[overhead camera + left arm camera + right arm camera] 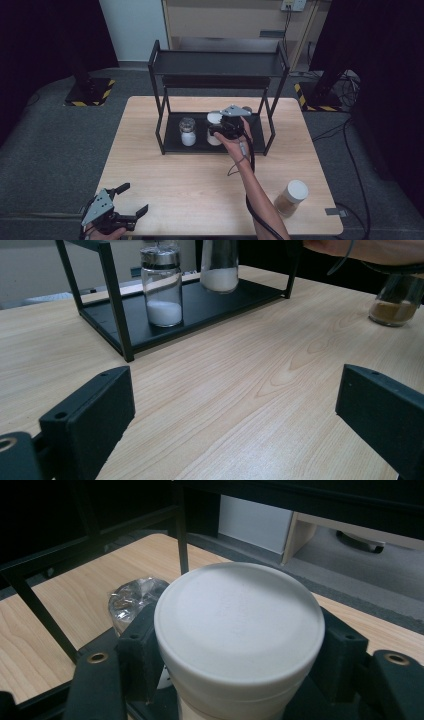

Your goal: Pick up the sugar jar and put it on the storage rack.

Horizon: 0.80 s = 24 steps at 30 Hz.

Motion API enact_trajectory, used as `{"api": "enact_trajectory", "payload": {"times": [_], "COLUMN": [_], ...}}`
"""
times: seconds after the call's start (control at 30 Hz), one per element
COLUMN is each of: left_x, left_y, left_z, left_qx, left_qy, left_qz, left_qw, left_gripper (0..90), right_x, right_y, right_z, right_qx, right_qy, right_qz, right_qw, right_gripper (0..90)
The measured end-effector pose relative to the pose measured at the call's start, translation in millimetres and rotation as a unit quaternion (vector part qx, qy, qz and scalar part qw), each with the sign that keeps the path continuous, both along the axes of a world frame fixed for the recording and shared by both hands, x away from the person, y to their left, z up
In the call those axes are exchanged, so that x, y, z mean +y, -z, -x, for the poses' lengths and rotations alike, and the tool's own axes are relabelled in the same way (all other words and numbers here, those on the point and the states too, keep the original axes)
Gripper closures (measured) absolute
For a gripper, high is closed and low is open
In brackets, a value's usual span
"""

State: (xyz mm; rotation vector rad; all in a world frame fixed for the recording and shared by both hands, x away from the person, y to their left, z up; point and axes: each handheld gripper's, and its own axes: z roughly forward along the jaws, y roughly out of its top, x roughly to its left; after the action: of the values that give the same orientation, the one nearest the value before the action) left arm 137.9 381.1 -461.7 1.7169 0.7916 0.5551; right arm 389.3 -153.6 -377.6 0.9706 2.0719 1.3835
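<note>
White-lidded jar (239, 630) is clamped between the right gripper (226, 126) fingers, over the rack's lower shelf (172, 142) beside the shaker (188, 131). It should be lowered upright, clear of the shaker. Left gripper (131, 200) fingers are held wide over the desk (190, 190).

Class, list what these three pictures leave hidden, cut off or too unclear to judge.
- White-lidded jar: in the right gripper view its lid hides its contents; in the high view the right tool covers its body.
- Whether that jar rests on the black rack: its base is hidden.
- Brown-filled jar: in the left gripper view a forearm cuts off its top.
</note>
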Motion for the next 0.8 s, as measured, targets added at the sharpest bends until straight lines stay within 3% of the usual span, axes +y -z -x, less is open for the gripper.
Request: {"api": "enact_trajectory", "payload": {"times": [0.57, 0.8], "left_x": [0.4, 0.6], "left_y": [0.2, 0.4], "left_z": [0.1, 0.0], "left_qx": [0.000, 0.000], "left_qy": [0.000, -0.001], "left_qz": [0.001, 0.001], "left_qw": [1.0000, 1.0000], "left_gripper": [1.3, 1.4], "right_x": [14.5, 16.4], "right_y": [14.3, 18.4], "right_z": [-16.2, -19.3], "right_qx": [0.011, 0.016], "right_qy": [0.000, 0.001], "right_qz": [0.015, 0.010], "right_qw": [0.9998, 0.9998], "right_gripper": [33.9, 33.9]}}
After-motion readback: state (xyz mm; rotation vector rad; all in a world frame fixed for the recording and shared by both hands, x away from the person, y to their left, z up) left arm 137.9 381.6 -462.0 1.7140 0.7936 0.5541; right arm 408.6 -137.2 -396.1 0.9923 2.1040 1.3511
